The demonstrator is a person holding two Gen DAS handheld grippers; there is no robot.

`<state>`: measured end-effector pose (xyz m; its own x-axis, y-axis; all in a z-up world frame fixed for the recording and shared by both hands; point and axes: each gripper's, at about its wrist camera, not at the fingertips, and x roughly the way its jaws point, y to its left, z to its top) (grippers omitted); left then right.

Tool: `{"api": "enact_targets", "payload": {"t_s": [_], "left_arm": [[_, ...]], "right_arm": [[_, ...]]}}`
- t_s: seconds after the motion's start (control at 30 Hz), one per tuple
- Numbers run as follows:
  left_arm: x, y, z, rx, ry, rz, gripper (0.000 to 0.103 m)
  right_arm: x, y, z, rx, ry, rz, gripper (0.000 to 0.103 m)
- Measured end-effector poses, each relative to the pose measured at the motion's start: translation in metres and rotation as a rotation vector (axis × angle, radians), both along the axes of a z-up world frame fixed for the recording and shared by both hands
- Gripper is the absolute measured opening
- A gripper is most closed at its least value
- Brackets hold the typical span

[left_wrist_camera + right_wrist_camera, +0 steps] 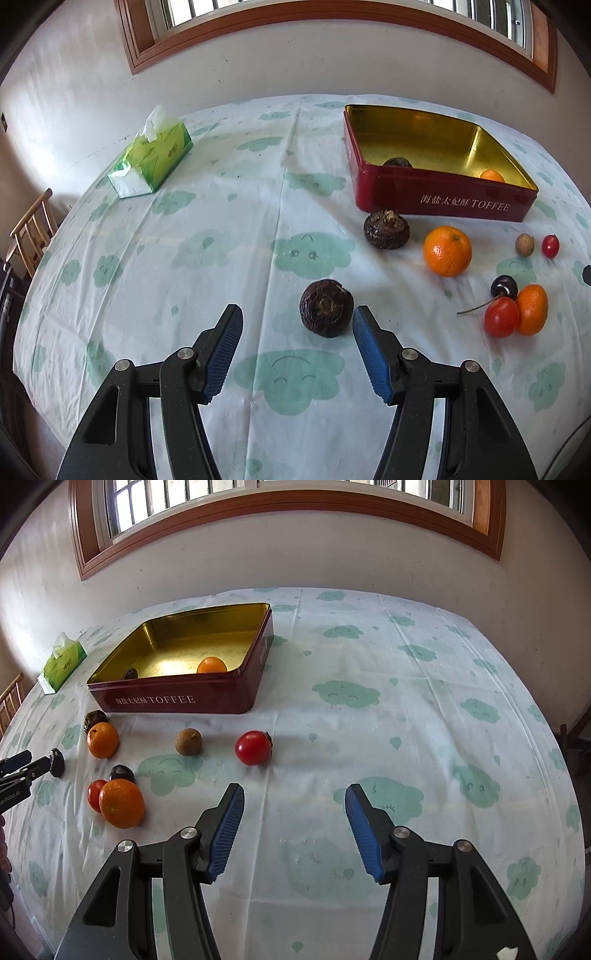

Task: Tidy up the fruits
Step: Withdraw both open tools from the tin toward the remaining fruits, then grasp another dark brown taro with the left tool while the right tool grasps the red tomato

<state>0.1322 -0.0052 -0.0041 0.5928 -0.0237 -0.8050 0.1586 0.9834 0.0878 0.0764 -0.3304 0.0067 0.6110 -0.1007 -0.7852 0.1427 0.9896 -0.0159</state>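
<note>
My left gripper (297,314) is open over the cloud-print tablecloth. A dark water chestnut (326,313) lies on the cloth between its blue fingertips, nearer the right one, and neither pad presses on it. Ahead to the right stands the red toffee tin (443,205) holding a chestnut (397,162) and an orange (492,175). In front of the tin lie another chestnut (386,229), an orange (447,251), a longan (524,244), a small tomato (550,245), a cherry (504,287), a tomato (501,317) and a mandarin (532,309). My right gripper (294,792) is open and empty, with a red tomato (253,747) just ahead to its left.
A green tissue box (151,158) lies at the far left of the table. A wooden chair (33,229) stands off the table's left edge. The wall and window run behind the table. Bare cloth (424,701) spreads to the right of the tin.
</note>
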Motion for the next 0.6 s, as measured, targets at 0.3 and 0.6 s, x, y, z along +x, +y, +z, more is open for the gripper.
{"api": "enact_targets", "payload": {"t_s": [0.3, 0.6], "left_arm": [[0.003, 0.0, -0.015, -0.024, 0.021, 0.013, 0.063], [0.011, -0.001, -0.02, -0.034, 0.022, 0.006, 0.063]], "right_arm": [[0.006, 0.005, -0.015, 0.002, 0.033, 0.016, 0.054], [0.036, 0.012, -0.026, -0.004, 0.05, 0.043, 0.054]]}}
